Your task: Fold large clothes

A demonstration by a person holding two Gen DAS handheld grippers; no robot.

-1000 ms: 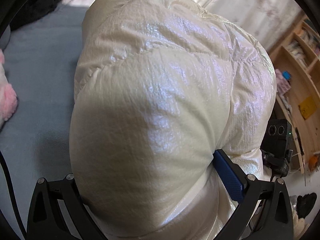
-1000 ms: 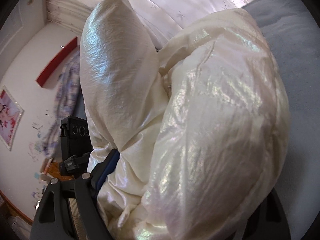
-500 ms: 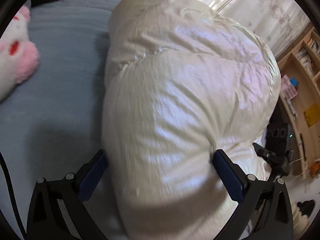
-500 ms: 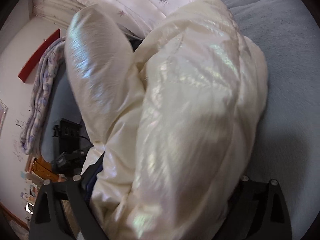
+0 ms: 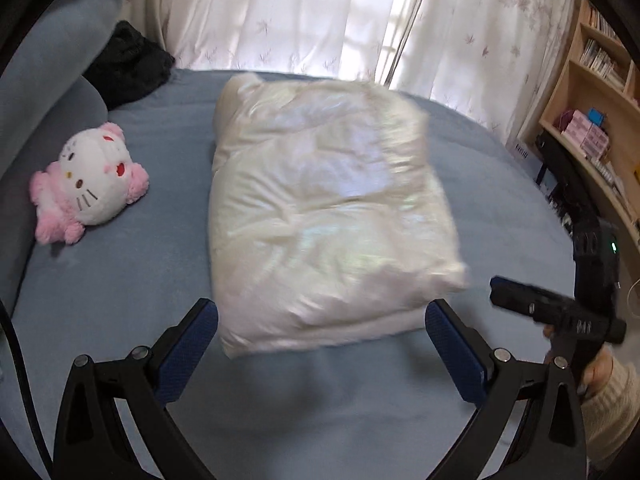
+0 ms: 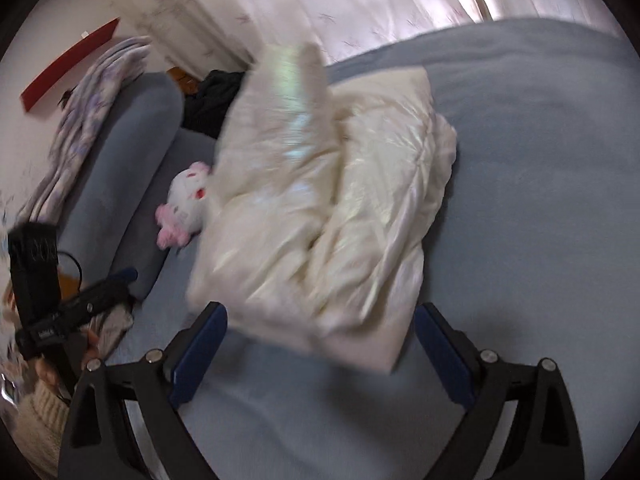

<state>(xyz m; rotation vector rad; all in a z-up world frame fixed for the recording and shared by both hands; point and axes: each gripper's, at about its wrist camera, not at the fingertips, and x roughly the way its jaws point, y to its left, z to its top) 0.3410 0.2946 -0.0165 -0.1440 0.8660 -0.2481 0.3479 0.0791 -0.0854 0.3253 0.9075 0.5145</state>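
A shiny cream puffer jacket [image 5: 328,208] lies folded in a thick bundle on the blue bed [image 5: 120,280]. My left gripper [image 5: 320,312] is open, its blue pads wide apart just short of the bundle's near edge, holding nothing. The right wrist view shows the same jacket [image 6: 332,208] with a blurred flap raised at its far left. My right gripper [image 6: 320,314] is open too, near the bundle's near edge, nothing pressed between its pads. Each view catches the other gripper at its side: the right gripper [image 5: 504,288] and the left gripper [image 6: 120,280], each in a hand with a cream knit sleeve.
A pink and white plush cat [image 5: 90,184] lies left of the jacket. A black garment [image 5: 128,64] sits at the bed's far left by a blue bolster [image 6: 140,184]. White curtains [image 5: 300,12] hang behind. A wooden bookshelf [image 5: 592,92] stands at the right.
Both grippers have let go of the jacket and drawn back and up from it. The bundle, which filled both views, now lies free on the bed.
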